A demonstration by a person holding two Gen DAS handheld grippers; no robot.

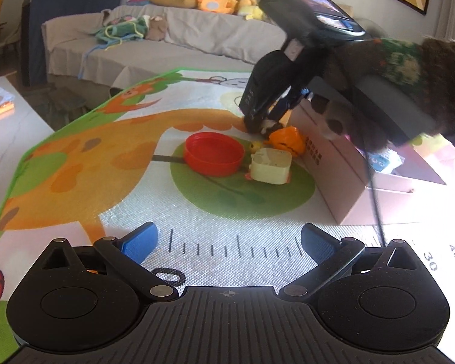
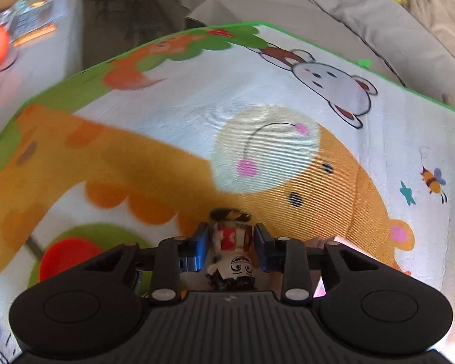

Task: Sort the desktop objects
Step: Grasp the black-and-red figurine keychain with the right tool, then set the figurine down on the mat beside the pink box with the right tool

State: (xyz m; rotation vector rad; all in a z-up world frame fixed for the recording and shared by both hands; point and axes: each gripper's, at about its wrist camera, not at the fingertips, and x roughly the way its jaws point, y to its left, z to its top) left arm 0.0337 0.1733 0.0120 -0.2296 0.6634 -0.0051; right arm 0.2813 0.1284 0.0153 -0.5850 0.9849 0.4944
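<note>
The right gripper (image 2: 229, 244) clamped a small toy figurine (image 2: 232, 248) between its blue pads, just beyond the red lid (image 1: 214, 153) on the play mat (image 1: 106, 163). The left gripper (image 1: 229, 241) gaped wide and empty, nearer than the lid.

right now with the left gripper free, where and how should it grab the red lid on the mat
Take the red lid by its raised rim, on the near-left arc. It lies open side up, so one of the fingers can probably drop inside and one outside. Come from above on the left: the cream toy crowds its right side.
</note>
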